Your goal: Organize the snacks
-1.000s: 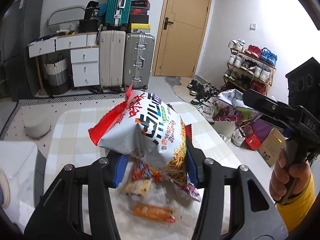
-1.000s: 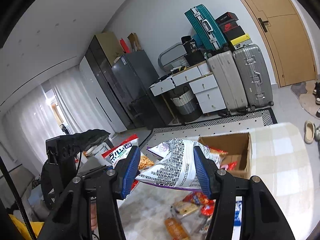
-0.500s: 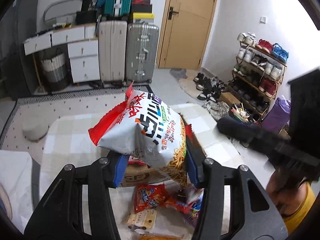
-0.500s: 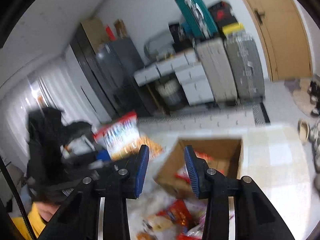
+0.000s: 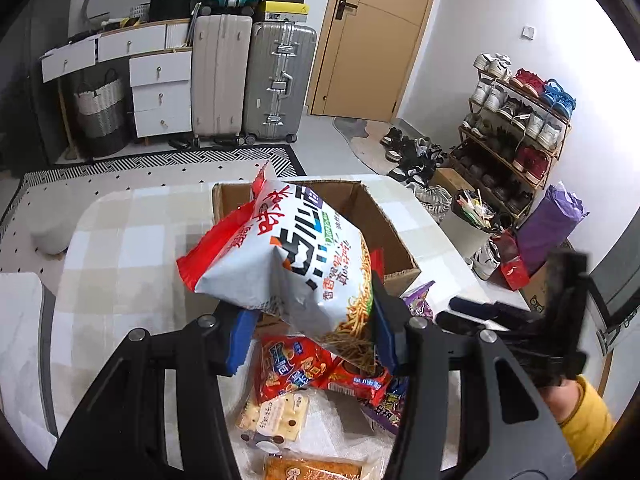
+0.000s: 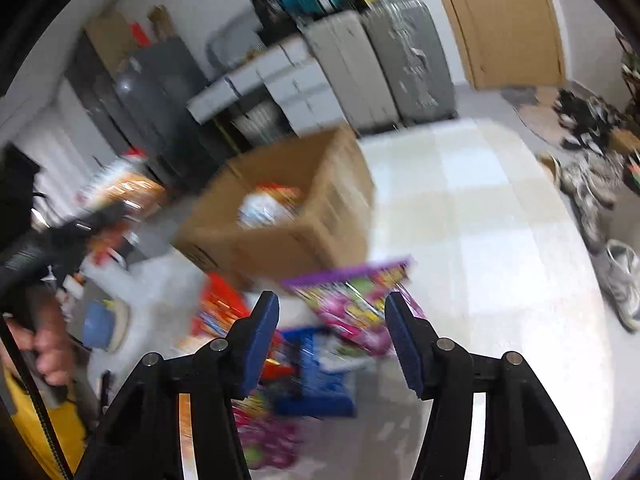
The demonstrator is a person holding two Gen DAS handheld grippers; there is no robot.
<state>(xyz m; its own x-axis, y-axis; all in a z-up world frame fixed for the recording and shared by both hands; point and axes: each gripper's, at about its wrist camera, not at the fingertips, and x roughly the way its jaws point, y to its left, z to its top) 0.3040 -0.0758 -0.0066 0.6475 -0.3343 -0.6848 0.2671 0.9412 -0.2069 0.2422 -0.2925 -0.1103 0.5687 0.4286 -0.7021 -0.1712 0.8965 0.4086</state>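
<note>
My left gripper is shut on a white and red noodle snack bag and holds it above the near side of an open cardboard box on the checked table. My right gripper is open and empty, over a purple snack bag in a pile of packets in front of the box. A white packet lies inside the box. The right wrist view is blurred by motion. The right gripper also shows at the right of the left wrist view.
The checked table carries the box and the pile. Suitcases, white drawers and a door stand behind. A shoe rack and a bin are on the floor to the right.
My right gripper let go of its white and purple bag, opened, and swung down toward the pile. My left gripper carried the noodle bag forward, toward the box.
</note>
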